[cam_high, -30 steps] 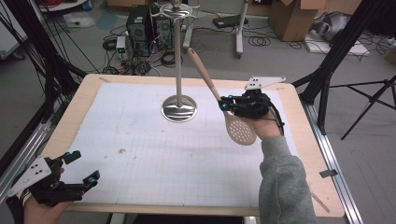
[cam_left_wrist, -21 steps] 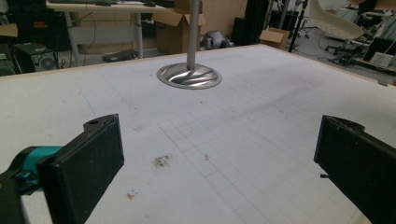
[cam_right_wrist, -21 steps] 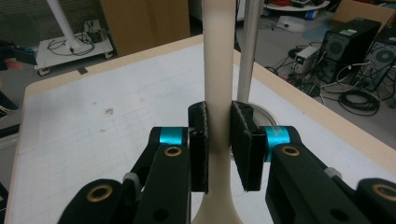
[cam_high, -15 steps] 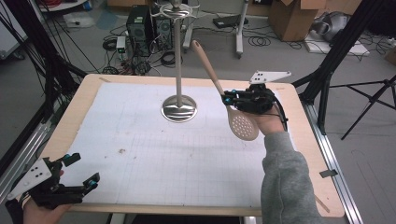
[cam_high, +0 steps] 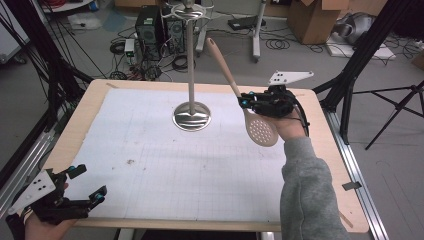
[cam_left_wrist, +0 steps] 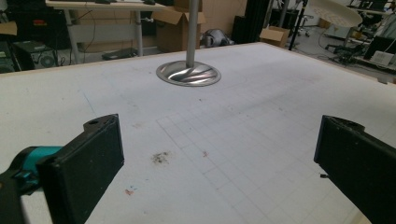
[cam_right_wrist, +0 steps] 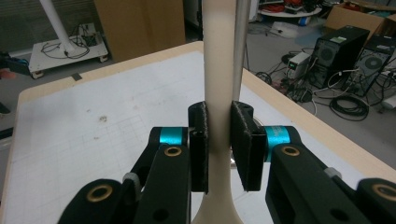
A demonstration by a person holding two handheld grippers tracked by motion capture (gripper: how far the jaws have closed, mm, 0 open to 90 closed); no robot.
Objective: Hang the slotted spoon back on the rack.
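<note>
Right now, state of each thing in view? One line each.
Slotted spoon: lifted off the table, tilted, head down, handle up toward the stand.
Right gripper: shut on the spoon's handle.
Left gripper: open, holding nothing, at the near left corner of the table.
Metal stand: upright on the mat; nothing seen hanging from it.
White mat: flat on the table, with small dark marks.

Black two-jaw grippers with teal joints, brass screws, grey three-cornered plates; grey sleeve.
</note>
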